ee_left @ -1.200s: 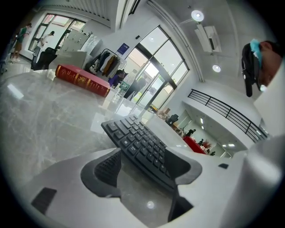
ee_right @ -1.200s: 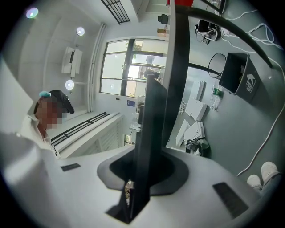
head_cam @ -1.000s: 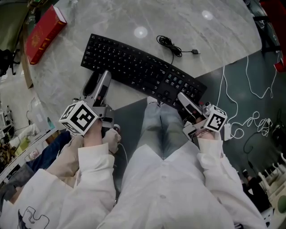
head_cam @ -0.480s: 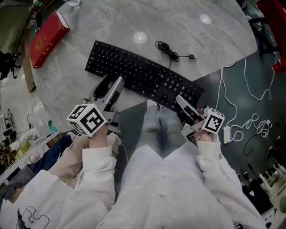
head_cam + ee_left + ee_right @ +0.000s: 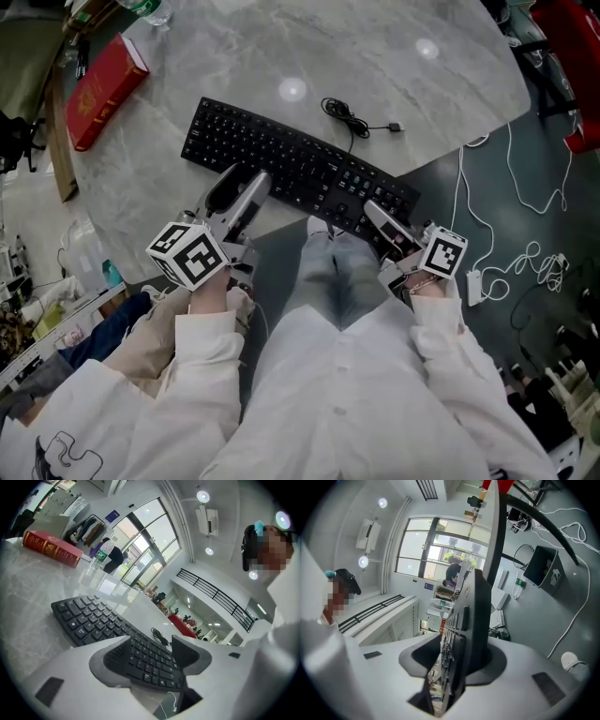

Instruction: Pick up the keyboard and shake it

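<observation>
keyboard [image 5: 300, 169] lies on the worktop [image 5: 375, 66] at its near edge, right end overhanging. my left hand-held gripper [image 5: 239, 194] and right hand-held gripper [image 5: 386, 225] both look clamped on its near side. this fits either pre-lift or set back after shaking.

The person wears a white long-sleeved coat [image 5: 342, 394] with a buttoned front, its cuffs [image 5: 208, 328] creased at the wrists, over grey-blue trousers [image 5: 330, 272]. The left gripper [image 5: 239, 190] has one dark and one silvery jaw and carries a white cube [image 5: 187, 255] printed with black square markers. The right gripper [image 5: 386, 225] bears a smaller cube of the same kind [image 5: 442, 253]. Seen from their own cameras, both gripper bodies are smooth pale grey with small black rectangles, and the curved jaw pads [image 5: 190, 653] are dark grey. A black head strap [image 5: 247, 545] with a teal piece sits on the person's head.
</observation>
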